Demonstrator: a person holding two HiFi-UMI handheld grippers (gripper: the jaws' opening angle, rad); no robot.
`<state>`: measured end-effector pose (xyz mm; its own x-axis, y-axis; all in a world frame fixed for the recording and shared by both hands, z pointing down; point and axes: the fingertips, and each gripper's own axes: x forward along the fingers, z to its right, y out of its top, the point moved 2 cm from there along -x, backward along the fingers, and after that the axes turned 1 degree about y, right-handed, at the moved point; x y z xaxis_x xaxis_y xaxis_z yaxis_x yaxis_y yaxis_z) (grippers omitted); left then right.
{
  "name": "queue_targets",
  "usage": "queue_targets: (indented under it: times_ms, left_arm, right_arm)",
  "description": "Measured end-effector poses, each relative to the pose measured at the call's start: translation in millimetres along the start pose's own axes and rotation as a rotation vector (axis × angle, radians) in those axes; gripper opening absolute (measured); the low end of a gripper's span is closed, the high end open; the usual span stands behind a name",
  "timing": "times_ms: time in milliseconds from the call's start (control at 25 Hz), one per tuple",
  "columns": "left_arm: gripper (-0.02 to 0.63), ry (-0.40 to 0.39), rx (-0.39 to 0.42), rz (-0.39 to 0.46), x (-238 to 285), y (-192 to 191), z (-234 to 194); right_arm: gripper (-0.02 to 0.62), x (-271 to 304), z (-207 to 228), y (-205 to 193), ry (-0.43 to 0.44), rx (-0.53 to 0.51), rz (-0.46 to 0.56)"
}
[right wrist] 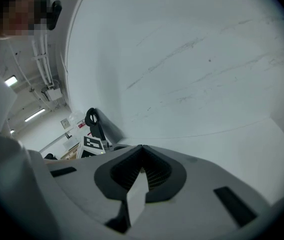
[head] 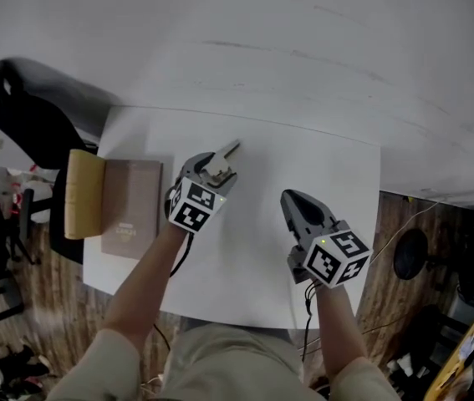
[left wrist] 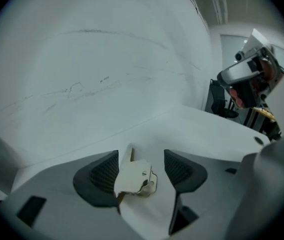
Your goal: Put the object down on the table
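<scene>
A small beige object with a metal clip (left wrist: 133, 176) lies between the jaws of my left gripper (left wrist: 140, 159). It leans on the left pad (left wrist: 104, 174) and a gap separates it from the right pad, so the jaws stand open around it. In the head view the object (head: 226, 151) pokes out beyond my left gripper (head: 217, 165) over the middle of the white table (head: 262, 249). Whether the object rests on the tabletop I cannot tell. My right gripper (head: 297, 199) hovers to the right, its pads (right wrist: 142, 169) shut together with nothing between them.
A brown book (head: 132, 207) with a tan roll (head: 84, 193) beside it lies at the table's left edge. A black chair (head: 28, 107) stands past that corner. A white wall rises right behind the table. A dark stool (head: 410, 253) stands on the wooden floor at the right.
</scene>
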<state>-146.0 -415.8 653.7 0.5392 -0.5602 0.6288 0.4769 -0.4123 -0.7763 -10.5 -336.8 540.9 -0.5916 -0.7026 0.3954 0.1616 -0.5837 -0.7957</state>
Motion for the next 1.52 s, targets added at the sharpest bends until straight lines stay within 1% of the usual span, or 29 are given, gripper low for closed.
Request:
queue_targets:
  times_ms: [120,280,360,440,520,640,720,760,880,1040,1160,1280,1400,1520]
  left_arm:
    - [0.295,0.001,-0.045,0.031,-22,9,2]
    - [0.293,0.009,-0.042,0.074,-52,27,7]
    - [0.289,0.014,-0.032,0.088,-69,37,10]
    - [0.268,0.028,-0.012,0.105,-89,49,11]
    - [0.245,0.048,-0.002,0.137,-110,62,12]
    - [0.217,0.079,-0.017,0.191,-143,81,13]
    - [0.173,0.101,-0.035,0.234,-166,94,14]
    - [0.168,0.106,-0.043,0.257,-178,100,14]
    - [0.146,0.114,-0.049,0.322,-213,117,19]
    - [0.122,0.118,-0.03,0.373,-256,130,28]
    - [0.103,0.117,-0.031,0.388,-284,131,32]
    - [0.091,0.124,-0.041,0.434,-310,140,36]
    - [0.084,0.13,-0.033,0.479,-334,148,42]
    - [0.071,0.116,-0.034,0.515,-352,153,50]
  right_arm:
    - [0.023,-9,-11,13,0.008,-0.01,0.016]
    - [0.023,-25,-31,34,0.017,-0.066,0.038]
    - [0.023,-39,-50,51,0.044,-0.105,0.08]
    - [0.023,-55,-69,70,0.077,-0.137,0.134]
    - [0.023,-69,-86,86,0.092,-0.176,0.17]
    - [0.023,-90,-108,105,0.1,-0.235,0.201]
    - [0.023,-103,-123,116,0.11,-0.268,0.22]
    - [0.023,-109,-131,121,0.117,-0.284,0.228]
    - [0.023,-125,-149,130,0.126,-0.319,0.26]
    - [0.022,-144,-159,138,0.101,-0.322,0.317]
    - [0.023,-158,-170,138,0.102,-0.334,0.334]
    - [0.022,-174,-178,139,0.095,-0.35,0.364]
    - [0.023,-189,-188,139,0.09,-0.371,0.377]
    - [0.021,-198,-196,139,0.087,-0.395,0.377]
